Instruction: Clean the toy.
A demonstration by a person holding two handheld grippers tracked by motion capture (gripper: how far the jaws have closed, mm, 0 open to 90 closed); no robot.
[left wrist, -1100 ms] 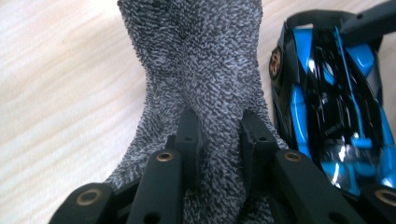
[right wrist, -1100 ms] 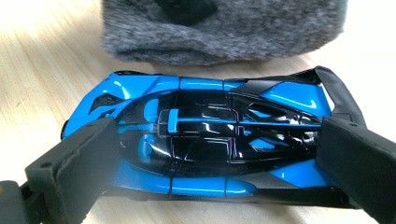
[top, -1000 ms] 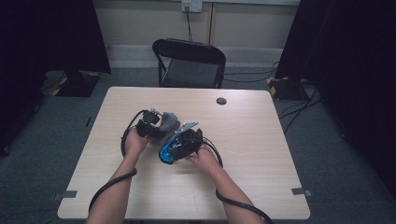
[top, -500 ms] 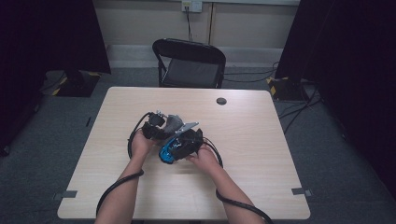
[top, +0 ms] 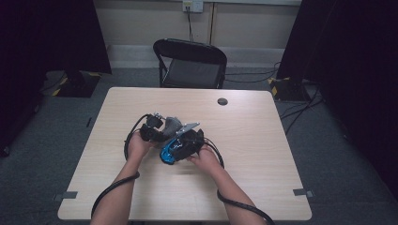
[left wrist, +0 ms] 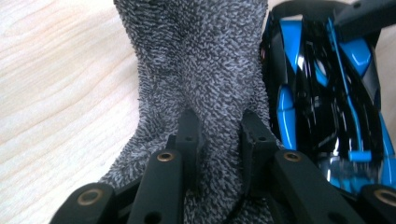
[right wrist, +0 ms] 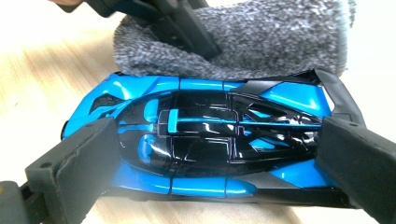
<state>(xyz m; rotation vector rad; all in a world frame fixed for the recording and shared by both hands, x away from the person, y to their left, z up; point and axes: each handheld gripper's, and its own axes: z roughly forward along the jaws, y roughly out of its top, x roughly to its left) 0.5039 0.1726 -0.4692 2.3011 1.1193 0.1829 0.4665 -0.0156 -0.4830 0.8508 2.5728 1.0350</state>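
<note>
Near the middle of the table [top: 263, 140], a bit toward its left edge, the right gripper [right wrist: 215, 154] squeezes a blue and black toy car [right wrist: 210, 140] from nose to tail. The left gripper [left wrist: 217, 135] pinches a fuzzy grey cloth [left wrist: 201, 70] that lies touching the car's side.

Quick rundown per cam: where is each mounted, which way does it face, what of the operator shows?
High view: above the person's side, looking forward and down on the table; both forearms, left gripper and right gripper show.
Left gripper view: rides the left gripper, looking along its jaws pinching the grey cloth.
Right gripper view: rides the right gripper, its jaws at both ends of the blue toy car; the left gripper's jaws show beyond.
Shared: both gripper views show cloth against car.
</note>
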